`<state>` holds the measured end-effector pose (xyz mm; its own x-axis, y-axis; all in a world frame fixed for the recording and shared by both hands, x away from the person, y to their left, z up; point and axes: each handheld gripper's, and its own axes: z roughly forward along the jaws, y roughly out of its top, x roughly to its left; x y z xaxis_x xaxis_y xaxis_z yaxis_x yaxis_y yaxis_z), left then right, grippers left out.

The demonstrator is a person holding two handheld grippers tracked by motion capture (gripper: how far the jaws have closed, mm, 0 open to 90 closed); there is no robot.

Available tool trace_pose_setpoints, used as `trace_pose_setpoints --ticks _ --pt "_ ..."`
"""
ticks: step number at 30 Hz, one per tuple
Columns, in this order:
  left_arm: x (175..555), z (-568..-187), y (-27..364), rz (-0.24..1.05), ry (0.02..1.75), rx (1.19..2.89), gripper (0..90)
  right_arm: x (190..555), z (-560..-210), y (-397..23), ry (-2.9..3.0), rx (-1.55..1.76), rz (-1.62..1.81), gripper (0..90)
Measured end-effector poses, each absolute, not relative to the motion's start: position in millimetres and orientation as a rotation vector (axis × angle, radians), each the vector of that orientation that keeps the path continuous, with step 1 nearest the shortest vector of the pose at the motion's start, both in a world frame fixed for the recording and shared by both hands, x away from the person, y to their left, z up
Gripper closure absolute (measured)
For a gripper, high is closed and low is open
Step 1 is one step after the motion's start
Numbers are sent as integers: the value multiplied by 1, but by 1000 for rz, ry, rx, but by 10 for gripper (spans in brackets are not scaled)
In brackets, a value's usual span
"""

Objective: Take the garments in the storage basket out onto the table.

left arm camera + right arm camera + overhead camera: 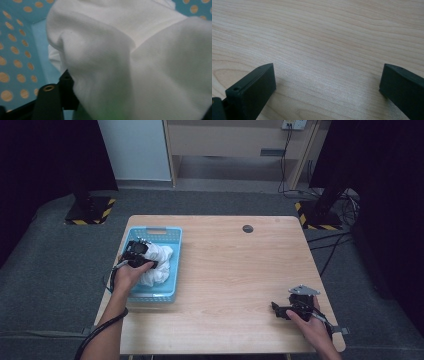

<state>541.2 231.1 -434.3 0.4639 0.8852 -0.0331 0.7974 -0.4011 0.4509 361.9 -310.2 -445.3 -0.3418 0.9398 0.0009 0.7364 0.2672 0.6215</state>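
A crumpled white cloth lies in a light blue perforated basket at the table's left side. My left gripper reaches down into the basket at the cloth. In the left gripper view the cloth bulges between the jaws, which stand wide apart; one black finger touches a fold, and the other barely shows at the bottom right corner. My right gripper rests low over the wooden table near the front right, its jaws open over bare wood.
A small dark round grommet sits near the table's far edge. Grey carpet surrounds the table, with two stand bases marked in yellow and black beyond its far corners and cables at the back right.
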Motion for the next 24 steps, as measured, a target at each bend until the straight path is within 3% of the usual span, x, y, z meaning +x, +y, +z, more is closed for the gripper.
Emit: trace_pose_setpoints --ticks 1,2,4,9,24 --pt "541 -433 231 307 1407 2320 357 362 -445 -310 2175 1524 759 3" --pt "540 -432 231 318 1397 2331 446 362 -445 -310 2176 1524 758 3" --pt "539 -429 232 321 1389 2339 520 362 -445 -310 2176 1524 759 3" --pt "538 -426 232 324 1383 2339 631 362 -445 -310 2176 1524 759 3" --pt "525 -403 222 404 1305 2295 678 362 -445 -310 2176 1523 759 3"
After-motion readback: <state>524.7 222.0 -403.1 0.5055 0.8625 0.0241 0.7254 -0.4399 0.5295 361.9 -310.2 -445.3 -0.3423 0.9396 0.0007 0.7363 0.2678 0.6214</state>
